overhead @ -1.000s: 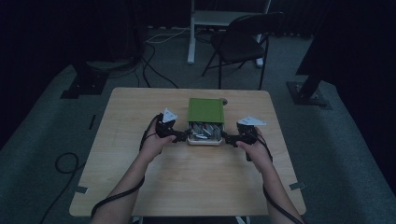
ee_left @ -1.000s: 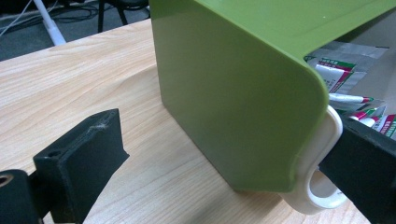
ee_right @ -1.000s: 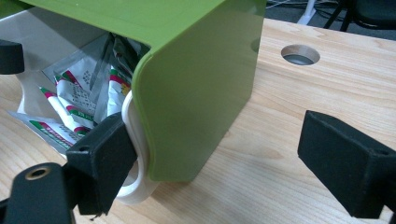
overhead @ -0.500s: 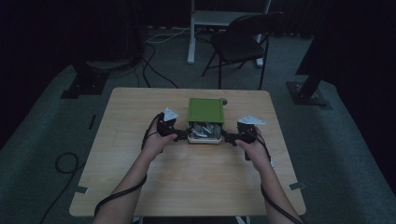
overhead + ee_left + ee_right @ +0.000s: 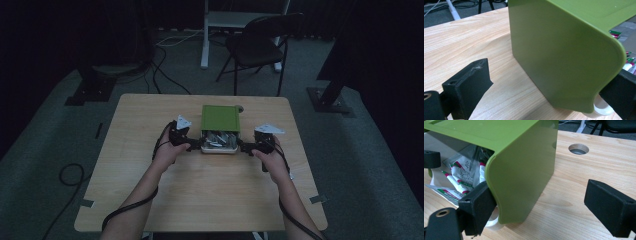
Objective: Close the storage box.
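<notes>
A green box [image 5: 220, 118] stands at the middle of the wooden table [image 5: 210, 195], with a white tray of printed packets [image 5: 218, 142] showing at its near, open end. My left gripper [image 5: 192, 145] is at the box's left front corner. In the left gripper view it [image 5: 547, 82] stands open, its jaws straddling the green side wall [image 5: 564, 57]. My right gripper [image 5: 245, 146] is at the right front corner. It [image 5: 541, 205] is open too, one jaw inside by the packets [image 5: 461, 175] and one outside the green wall [image 5: 524, 175].
A round cable hole [image 5: 578, 148] lies in the tabletop just behind the box's right side. A dark folding chair [image 5: 260, 45] and a white desk leg stand beyond the far edge. Bare wood stretches in front of the box.
Both grippers stay at the box's front corners. The right hand has shifted only slightly, and the box has not moved.
</notes>
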Demonstrator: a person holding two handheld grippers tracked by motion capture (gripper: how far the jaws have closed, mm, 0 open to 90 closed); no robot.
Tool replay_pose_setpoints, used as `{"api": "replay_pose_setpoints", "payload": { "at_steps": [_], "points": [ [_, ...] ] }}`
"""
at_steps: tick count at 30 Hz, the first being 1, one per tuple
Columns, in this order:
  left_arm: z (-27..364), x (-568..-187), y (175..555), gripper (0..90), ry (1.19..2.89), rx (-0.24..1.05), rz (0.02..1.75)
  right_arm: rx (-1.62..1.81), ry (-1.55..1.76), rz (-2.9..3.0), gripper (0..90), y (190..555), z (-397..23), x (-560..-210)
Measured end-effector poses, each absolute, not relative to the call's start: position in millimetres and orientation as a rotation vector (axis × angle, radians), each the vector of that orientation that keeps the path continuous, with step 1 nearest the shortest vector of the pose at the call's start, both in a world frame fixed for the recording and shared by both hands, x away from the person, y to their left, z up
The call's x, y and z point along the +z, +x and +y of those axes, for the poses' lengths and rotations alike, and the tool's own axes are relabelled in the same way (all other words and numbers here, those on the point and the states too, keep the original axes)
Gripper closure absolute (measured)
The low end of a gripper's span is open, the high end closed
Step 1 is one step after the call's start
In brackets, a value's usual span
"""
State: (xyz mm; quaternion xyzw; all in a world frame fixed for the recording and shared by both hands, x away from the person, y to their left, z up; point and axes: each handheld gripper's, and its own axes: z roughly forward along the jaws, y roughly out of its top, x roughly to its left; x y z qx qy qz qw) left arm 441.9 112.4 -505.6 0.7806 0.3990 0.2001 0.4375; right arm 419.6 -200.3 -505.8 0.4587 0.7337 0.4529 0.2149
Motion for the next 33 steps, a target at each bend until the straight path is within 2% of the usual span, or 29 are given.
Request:
{"api": "replay_pose_setpoints", "payload": {
  "at_steps": [33],
  "points": [
    [120, -491, 410, 4.2, 1.869, 0.498, 0.968, 1.278, 1.220, 2.025, 11.1, 394, -219, -503]
  ]
}}
